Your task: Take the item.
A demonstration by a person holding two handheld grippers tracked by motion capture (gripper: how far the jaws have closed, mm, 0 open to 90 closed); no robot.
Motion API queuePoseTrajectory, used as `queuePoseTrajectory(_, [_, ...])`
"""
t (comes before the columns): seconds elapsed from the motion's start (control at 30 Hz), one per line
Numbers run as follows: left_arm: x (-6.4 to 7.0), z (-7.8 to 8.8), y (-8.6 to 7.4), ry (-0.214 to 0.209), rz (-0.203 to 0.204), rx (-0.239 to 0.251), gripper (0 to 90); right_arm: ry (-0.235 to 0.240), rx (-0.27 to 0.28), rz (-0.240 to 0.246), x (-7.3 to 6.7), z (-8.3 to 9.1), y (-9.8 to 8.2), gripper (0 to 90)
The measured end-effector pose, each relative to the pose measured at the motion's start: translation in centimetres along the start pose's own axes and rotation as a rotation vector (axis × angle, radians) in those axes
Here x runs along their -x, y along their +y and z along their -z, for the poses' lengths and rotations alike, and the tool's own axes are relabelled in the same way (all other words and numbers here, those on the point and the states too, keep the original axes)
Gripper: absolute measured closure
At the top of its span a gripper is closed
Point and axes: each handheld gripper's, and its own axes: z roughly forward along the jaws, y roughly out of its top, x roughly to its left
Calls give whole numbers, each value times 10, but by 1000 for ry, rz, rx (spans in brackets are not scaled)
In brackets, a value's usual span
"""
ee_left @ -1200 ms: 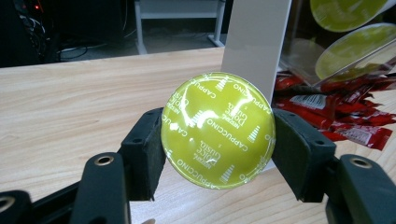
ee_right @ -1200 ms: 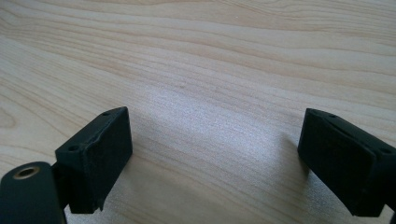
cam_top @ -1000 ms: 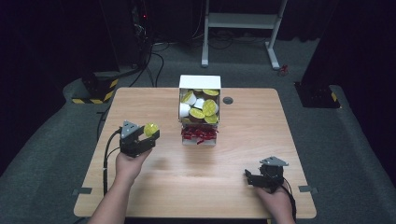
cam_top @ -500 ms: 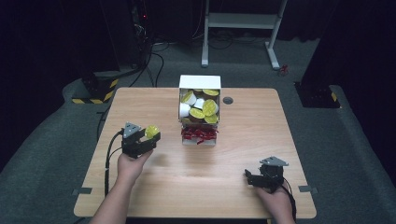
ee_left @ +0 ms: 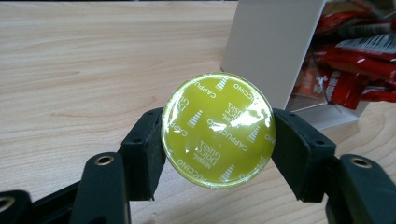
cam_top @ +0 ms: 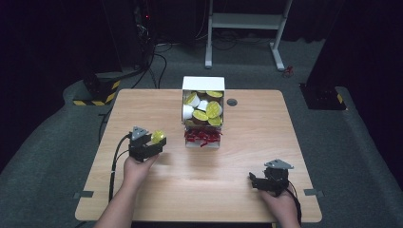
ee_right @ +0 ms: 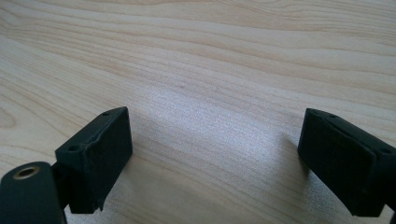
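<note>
My left gripper (cam_top: 156, 140) is shut on a yellow-green coffee capsule (cam_top: 158, 137), left of the white box (cam_top: 204, 84). In the left gripper view the capsule (ee_left: 217, 129) sits between both black pads, its foil lid printed "Cappuccino" facing the camera. The white box stands open at the table's far middle, holding several yellow-lidded and white capsules (cam_top: 204, 109) above and red packets (cam_top: 203, 137) below. My right gripper (cam_top: 253, 180) rests low near the table's front right. Its jaws stand wide open in the right gripper view (ee_right: 215, 158), with bare wood between them.
The wooden table (cam_top: 157, 190) has a small round dark grommet (cam_top: 232, 102) right of the box. Cables trail from the left gripper over the table's left edge. In the left gripper view the box's white side wall (ee_left: 266, 46) and red packets (ee_left: 355, 56) lie close ahead.
The left gripper with the capsule has sunk slightly toward the table. The right gripper has stayed in place.
</note>
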Motion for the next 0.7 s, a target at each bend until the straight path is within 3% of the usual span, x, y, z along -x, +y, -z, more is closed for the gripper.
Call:
queuePoseTrajectory(0.3, [-3,-15,-9,14,-9,-47,387,0,0,0,0,0,0,99])
queuePoseTrajectory(0.7, [-3,-30,-16,16,-7,-73,387,-1,1,-1,0,0,0,99])
